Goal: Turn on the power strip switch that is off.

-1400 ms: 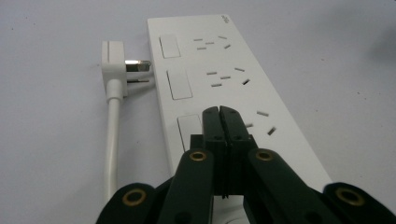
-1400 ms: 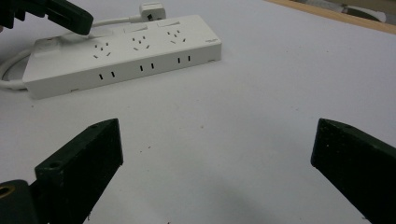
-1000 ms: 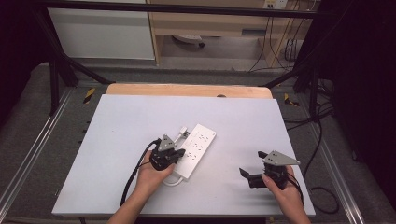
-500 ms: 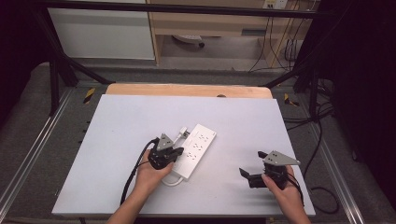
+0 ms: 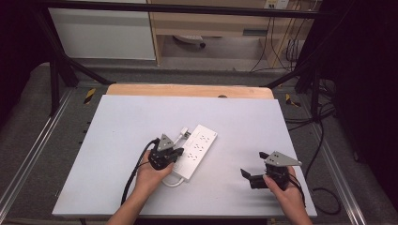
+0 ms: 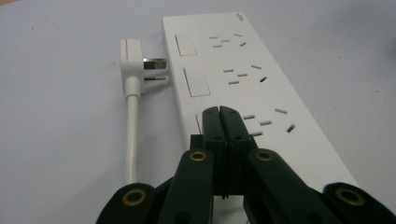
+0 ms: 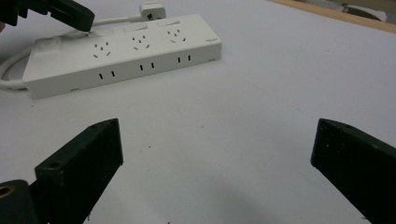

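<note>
On the white table, my left gripper has its fingers pressed together, tips on a switch of the white power strip lying mid-table beside its plug, while my right gripper rests well apart, fingers spread wide.

Even, soft overhead light leaves the white counter bright, its surroundings falling into darkness. Shadows are faint. Both gripper views are sharp nearby, slightly grainy, softening toward the counter's far edge.
</note>
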### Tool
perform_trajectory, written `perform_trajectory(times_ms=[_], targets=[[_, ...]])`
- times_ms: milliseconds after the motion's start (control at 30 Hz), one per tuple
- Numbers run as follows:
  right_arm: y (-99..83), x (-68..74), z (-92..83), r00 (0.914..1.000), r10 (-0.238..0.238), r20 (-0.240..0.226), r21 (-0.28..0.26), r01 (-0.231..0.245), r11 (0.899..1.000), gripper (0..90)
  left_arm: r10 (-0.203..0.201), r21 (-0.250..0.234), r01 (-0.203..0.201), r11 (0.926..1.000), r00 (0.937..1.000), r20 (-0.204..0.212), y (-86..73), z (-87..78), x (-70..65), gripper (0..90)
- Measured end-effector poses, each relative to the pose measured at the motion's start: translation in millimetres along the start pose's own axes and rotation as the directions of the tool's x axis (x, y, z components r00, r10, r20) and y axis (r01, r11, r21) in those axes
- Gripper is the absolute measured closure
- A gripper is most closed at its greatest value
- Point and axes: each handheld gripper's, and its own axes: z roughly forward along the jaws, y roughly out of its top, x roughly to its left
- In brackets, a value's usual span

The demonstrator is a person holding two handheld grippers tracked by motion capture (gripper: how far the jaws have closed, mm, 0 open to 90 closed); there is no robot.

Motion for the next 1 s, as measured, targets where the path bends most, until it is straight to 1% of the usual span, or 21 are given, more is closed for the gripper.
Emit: perform_trajectory(times_ms=[200, 533, 800, 1000], targets=[[0.1, 0.3, -0.2, 1.0000, 0.003, 0.000, 0.001, -0.003, 1.000, 2.7, 0.002, 0.003, -0.002, 1.0000, 1.0000, 0.002, -0.1, 0.4, -0.6, 90.0], [0.0, -0.1, -0.2, 1.0000, -0.002, 0.001, -0.001, 0.002, 1.000, 2.7, 0.010, 0.009, -0.010, 0.9999, 0.9999, -0.006, -0.9, 1.2, 0.3, 90.0], [0.0, 0.2, 0.0, 1.0000, 0.000, -0.001, 0.001, 0.000, 1.000, 2.7, 0.003, 0.007, -0.003, 1.0000, 1.0000, -0.004, -1.0, 1.7, 1.0, 90.0], [0.1, 0.4, 0.1, 1.0000, 0.001, 0.000, 0.003, -0.001, 1.000, 2.7, 0.007, 0.007, -0.007, 1.0000, 1.0000, -0.004, -1.0, 2.0, 1.0, 90.0]])
